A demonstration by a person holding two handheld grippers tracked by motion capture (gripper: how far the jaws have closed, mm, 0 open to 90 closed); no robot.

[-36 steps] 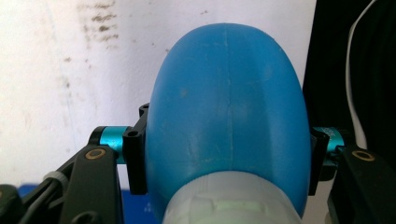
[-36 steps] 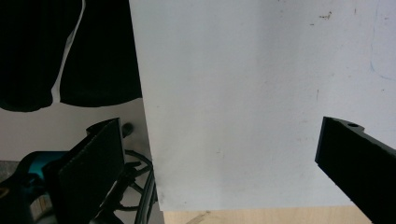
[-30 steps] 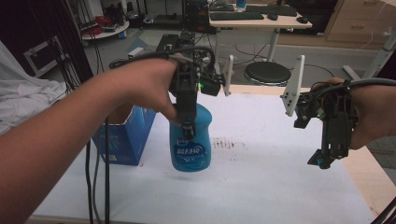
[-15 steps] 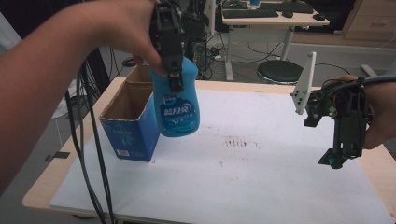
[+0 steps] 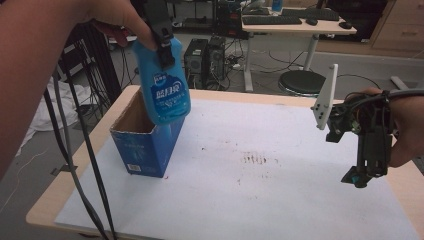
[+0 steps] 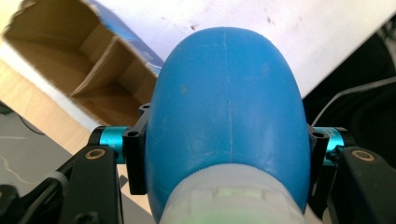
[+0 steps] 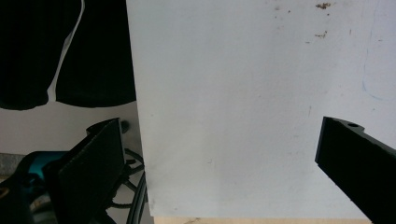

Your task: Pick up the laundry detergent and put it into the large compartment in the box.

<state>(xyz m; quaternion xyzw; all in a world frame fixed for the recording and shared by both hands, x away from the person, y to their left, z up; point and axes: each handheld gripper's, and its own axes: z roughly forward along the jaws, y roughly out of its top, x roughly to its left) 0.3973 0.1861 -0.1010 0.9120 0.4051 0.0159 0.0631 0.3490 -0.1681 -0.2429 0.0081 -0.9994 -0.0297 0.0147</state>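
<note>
left gripper [image 5: 161, 37] clamps the blue bottle [image 5: 164, 90] over the open carton [image 5: 145, 142] for lowering in, while right gripper [image 5: 362, 175] idles wide open.

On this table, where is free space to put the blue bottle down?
The white sheet lies bare between the open blue cardboard box and the right gripper, bearing only brown specks. It is crowded at the left, where the left gripper holds the blue plastic bottle over the box.
</note>
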